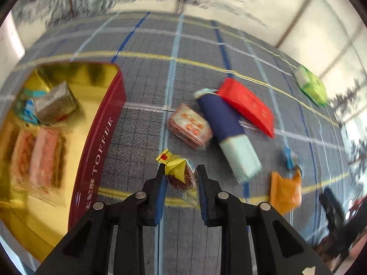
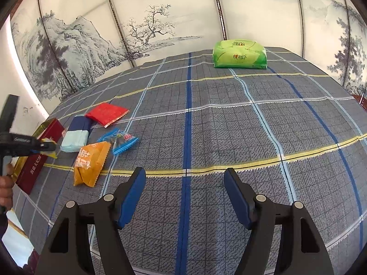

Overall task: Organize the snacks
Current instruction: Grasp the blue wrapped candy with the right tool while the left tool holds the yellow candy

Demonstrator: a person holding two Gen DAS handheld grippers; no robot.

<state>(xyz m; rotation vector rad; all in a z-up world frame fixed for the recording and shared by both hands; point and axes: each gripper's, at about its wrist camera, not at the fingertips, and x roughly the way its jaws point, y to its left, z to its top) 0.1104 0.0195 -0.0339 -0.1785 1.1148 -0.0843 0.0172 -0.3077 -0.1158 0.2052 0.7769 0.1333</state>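
Candy [image 1: 181, 176] in a yellow-and-clear wrapper sits clamped in the left tool [image 1: 181, 171], apparently lifted just off the plaid-covered table [image 2: 206, 119] (blur makes that uncertain), beside the open red toffee tin [image 1: 96, 137]. Right tool [image 2: 184, 178] hovers with jaws apart and empty, over bare cloth well right of the orange packet [image 2: 90, 162].

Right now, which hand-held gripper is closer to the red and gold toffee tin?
Left. The left hand-held gripper, holding a yellow-wrapped candy, hangs right beside the red and gold toffee tin. The right hand-held gripper is open over bare cloth, well away.
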